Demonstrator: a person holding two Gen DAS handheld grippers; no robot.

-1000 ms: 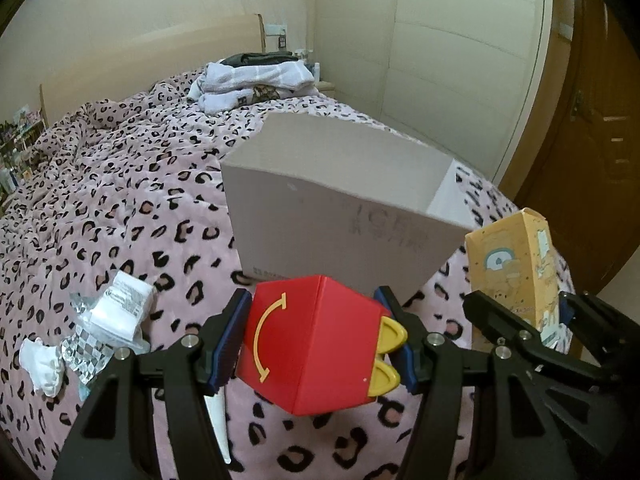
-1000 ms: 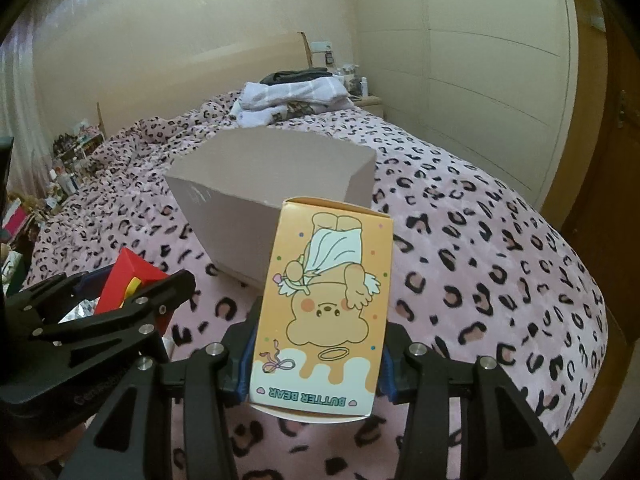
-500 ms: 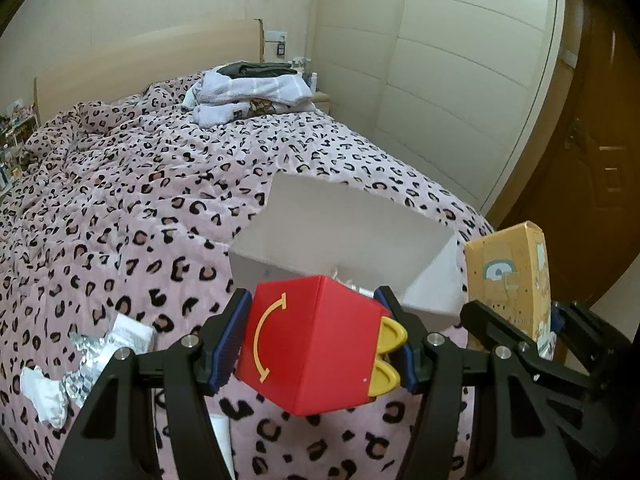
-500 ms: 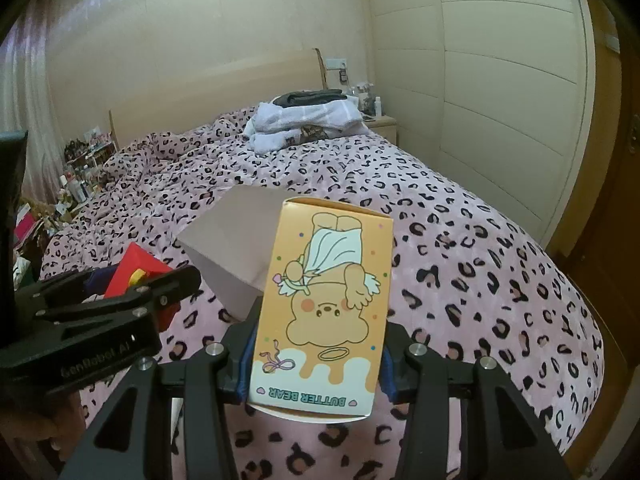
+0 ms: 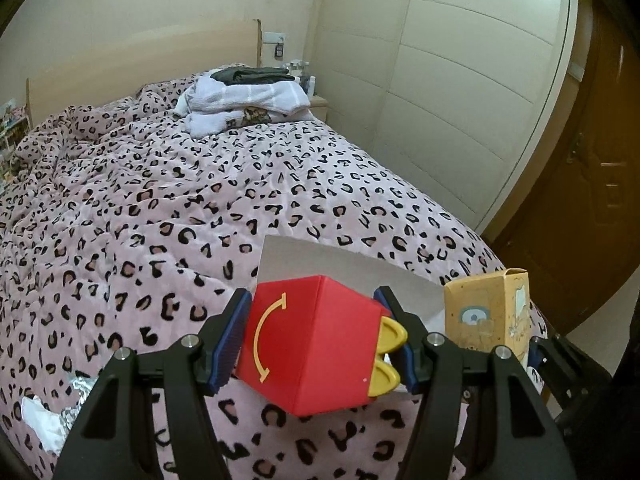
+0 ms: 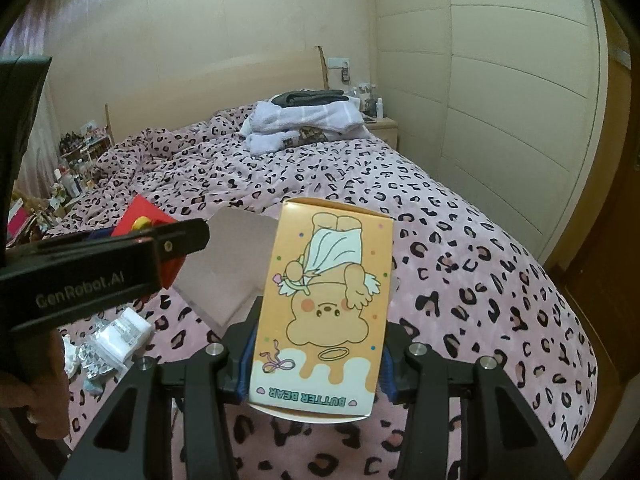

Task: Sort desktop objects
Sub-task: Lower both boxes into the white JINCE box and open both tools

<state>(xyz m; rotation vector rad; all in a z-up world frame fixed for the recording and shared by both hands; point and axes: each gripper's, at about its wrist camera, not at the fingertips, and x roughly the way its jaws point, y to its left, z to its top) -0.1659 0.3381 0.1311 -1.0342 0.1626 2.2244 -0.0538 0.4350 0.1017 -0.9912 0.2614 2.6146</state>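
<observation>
Two tools grip boxes: left tool (image 5: 316, 336) a tilted red box (image 5: 310, 344), right tool (image 6: 316, 354) an upright, upside-down orange carton (image 6: 324, 308).

A bed (image 5: 248, 184) in leopard-print pink fills the room — cream wardrobe panels (image 5: 452, 92) alongside, wooden door (image 5: 596, 184) beyond.

Folded towels (image 5: 244, 102) lie on the leopard-print bedspread (image 5: 160, 208) by the headboard (image 5: 140, 68), wardrobe (image 5: 440, 80) alongside.
</observation>
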